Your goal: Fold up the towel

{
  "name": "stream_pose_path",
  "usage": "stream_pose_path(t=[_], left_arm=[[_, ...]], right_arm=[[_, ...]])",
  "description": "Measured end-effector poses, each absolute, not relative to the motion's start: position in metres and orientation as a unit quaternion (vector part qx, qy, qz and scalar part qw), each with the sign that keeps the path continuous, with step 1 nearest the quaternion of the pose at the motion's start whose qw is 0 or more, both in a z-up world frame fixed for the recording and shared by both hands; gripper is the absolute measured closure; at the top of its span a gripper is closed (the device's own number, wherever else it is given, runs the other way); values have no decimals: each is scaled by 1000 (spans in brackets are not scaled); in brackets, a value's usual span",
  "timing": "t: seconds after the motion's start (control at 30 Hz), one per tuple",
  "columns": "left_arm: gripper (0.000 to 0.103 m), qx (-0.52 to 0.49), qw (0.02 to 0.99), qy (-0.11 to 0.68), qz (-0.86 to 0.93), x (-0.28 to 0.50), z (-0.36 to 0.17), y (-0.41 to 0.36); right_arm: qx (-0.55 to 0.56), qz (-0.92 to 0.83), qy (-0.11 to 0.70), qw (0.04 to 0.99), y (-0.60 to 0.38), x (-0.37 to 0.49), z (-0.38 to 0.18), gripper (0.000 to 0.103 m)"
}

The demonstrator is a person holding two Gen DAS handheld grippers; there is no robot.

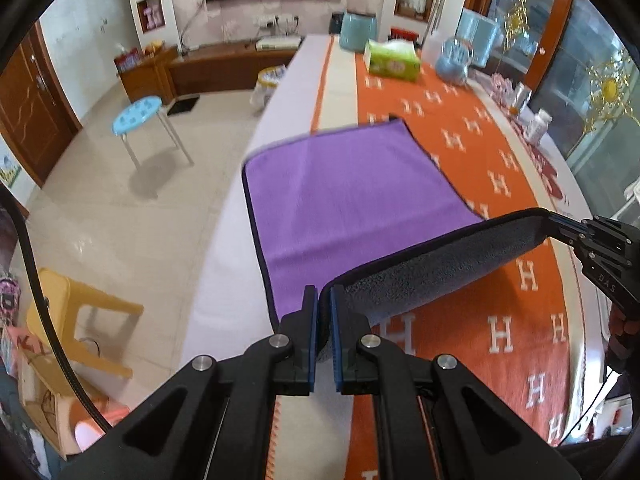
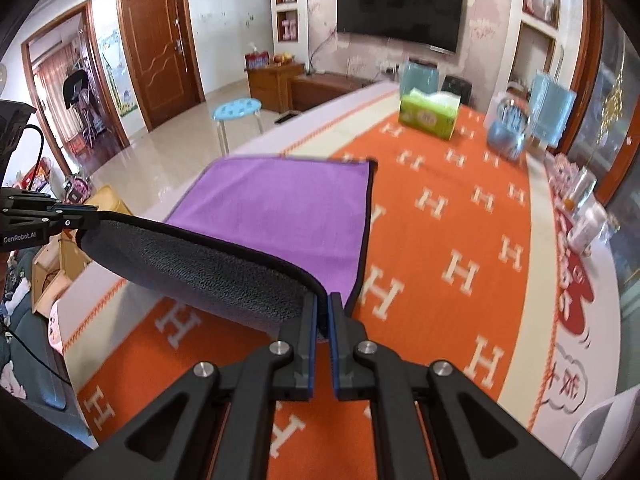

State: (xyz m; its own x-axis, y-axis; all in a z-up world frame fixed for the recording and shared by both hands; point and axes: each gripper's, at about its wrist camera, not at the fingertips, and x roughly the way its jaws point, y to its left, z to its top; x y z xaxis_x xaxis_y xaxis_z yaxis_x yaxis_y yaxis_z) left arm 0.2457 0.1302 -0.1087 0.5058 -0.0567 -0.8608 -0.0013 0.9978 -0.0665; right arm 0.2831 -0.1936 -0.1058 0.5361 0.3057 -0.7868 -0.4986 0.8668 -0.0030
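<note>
A towel, purple on top (image 1: 340,200) and grey beneath, lies on the orange H-patterned tablecloth (image 1: 480,160). Its near edge is lifted off the table, so the grey underside (image 1: 432,276) faces me. My left gripper (image 1: 324,300) is shut on the near left corner. My right gripper (image 1: 560,226) shows at the right of the left wrist view, shut on the other near corner. In the right wrist view the right gripper (image 2: 323,306) pinches its corner of the towel (image 2: 288,208), and the left gripper (image 2: 86,216) holds the far end of the raised edge.
A green tissue box (image 1: 394,60), a blue kettle (image 1: 454,60) and blue chairs stand at the table's far end. Bottles and jars (image 2: 584,208) line the right side. A blue stool (image 1: 138,114) and a yellow chair (image 1: 76,320) stand on the floor to the left.
</note>
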Motion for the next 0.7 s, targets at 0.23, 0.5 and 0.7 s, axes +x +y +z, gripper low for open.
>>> stream_pose_path(t=[0.23, 0.5, 0.7], left_arm=[[99, -26, 898, 439, 0, 267, -71, 145], [99, -11, 919, 394, 7, 308, -65, 157], [99, -1, 923, 385, 14, 345, -77, 166]], right_arm=[[-108, 230, 355, 900, -186, 305, -73, 98], [-100, 220, 298, 923, -177, 342, -65, 98], [-111, 211, 283, 929, -163, 373, -81, 98]])
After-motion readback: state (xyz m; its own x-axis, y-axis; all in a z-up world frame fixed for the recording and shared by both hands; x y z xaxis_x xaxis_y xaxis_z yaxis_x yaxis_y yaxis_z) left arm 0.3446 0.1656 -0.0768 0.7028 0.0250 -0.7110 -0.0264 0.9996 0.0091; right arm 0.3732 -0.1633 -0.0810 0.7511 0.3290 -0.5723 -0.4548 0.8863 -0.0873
